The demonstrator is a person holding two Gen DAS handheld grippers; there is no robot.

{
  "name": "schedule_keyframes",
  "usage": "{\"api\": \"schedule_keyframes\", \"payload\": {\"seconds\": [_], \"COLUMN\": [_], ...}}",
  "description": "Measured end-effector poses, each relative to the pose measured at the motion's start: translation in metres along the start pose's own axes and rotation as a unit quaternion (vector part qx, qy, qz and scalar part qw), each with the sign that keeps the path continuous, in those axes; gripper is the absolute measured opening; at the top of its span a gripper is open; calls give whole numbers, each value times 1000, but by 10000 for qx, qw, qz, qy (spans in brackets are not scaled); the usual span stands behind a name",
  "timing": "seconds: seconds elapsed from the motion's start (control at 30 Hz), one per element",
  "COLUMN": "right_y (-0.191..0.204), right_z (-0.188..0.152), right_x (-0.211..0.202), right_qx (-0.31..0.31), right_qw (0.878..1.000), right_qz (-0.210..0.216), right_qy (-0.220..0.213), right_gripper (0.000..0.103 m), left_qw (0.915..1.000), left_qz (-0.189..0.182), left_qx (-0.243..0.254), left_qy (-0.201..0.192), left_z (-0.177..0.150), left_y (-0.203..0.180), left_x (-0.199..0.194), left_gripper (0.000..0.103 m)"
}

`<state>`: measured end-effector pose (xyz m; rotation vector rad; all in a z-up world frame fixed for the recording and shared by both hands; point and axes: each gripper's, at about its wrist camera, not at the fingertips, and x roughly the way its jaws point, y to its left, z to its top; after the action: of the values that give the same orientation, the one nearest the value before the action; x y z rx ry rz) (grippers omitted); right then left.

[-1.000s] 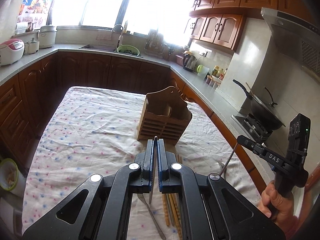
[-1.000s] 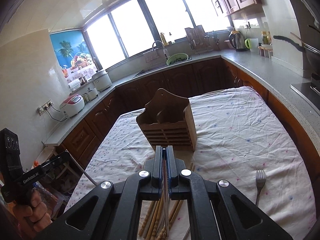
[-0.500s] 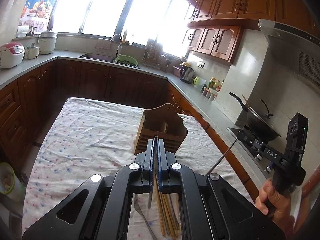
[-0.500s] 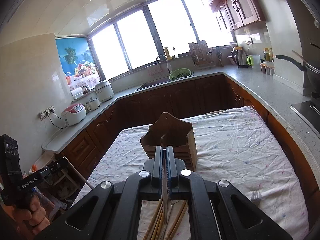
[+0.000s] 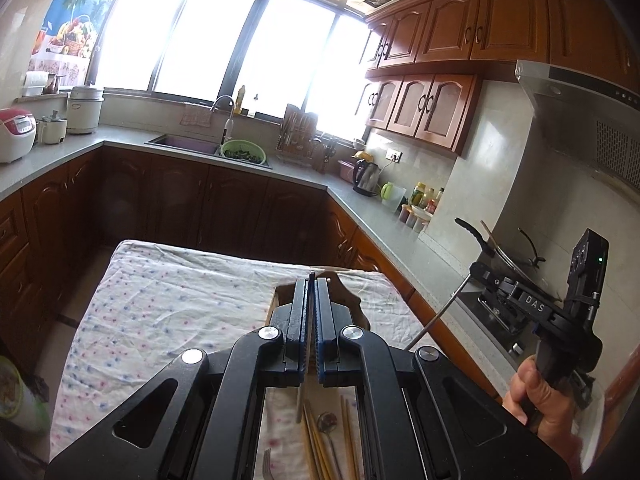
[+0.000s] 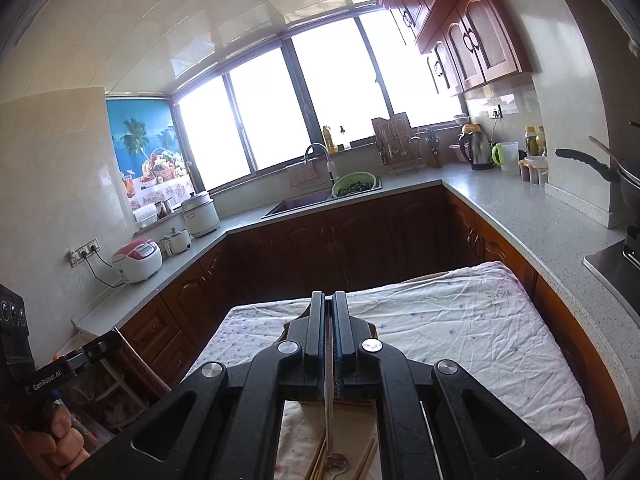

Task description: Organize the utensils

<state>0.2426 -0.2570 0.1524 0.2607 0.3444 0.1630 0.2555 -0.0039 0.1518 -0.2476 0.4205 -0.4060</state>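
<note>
Both tools are up above the cloth-covered counter (image 5: 160, 300), aimed slightly down across the kitchen. My left tool (image 5: 312, 280) has its jaws pressed together on a thin stick (image 5: 298, 402). Its tip pokes out just past the front of the jaws and the rest hangs below them; I cannot tell whether it is a chopstick or something else.

My right tool (image 6: 329, 296) is likewise clamped tight, pinching the slim metal handle of a spoon (image 6: 329, 408). The handle drops from the jaws, and the bowl shows at the bottom edge of the right wrist view. From the left wrist view I can see that handle slanting down from the right tool, with the right hand (image 5: 536, 396) wrapped around the grip.

The wooden holder (image 5: 356, 304) stands on the counter, mostly hidden behind the jaws in both views. Nearer the cameras, lying on the cloth, are a bunch of chopsticks (image 5: 316, 444), a second spoon (image 5: 326, 420) and a fork (image 5: 266, 468).
</note>
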Motion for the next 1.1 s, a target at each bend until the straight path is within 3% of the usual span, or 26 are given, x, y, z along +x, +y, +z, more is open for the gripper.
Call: {"api": "schedule_keyframes", "payload": {"seconds": [0.33,0.47,0.6,0.73,0.9,1.1], "right_y": [-9,-8,-14,-28,-34,-31], "right_z": [45,47,32,11,2,18], "right_x": [40,61,88,103,84,54], "right_qx": [74,-32,-48,178,334,355], "right_qw": [9992,9988,9991,9998,9993,9981], "right_qz": [-99,-194,-285,-101,76,122], "right_qy": [-387,-453,-296,-11,-148,-481], "right_gripper": [3,3,3,3,3,3], "left_qw": [9987,9981,9987,9972,9950,9869], "left_qz": [-75,59,182,315,494,907], "left_qx": [-19,-92,-327,-671,-848,-1005], "left_qy": [-497,-611,-341,-67,196,880], "left_z": [63,70,58,35,3,-38], "left_y": [-4,4,27,60,88,118], "left_x": [48,80,117,121,103,94], "left_gripper": [0,0,0,0,0,0]}}
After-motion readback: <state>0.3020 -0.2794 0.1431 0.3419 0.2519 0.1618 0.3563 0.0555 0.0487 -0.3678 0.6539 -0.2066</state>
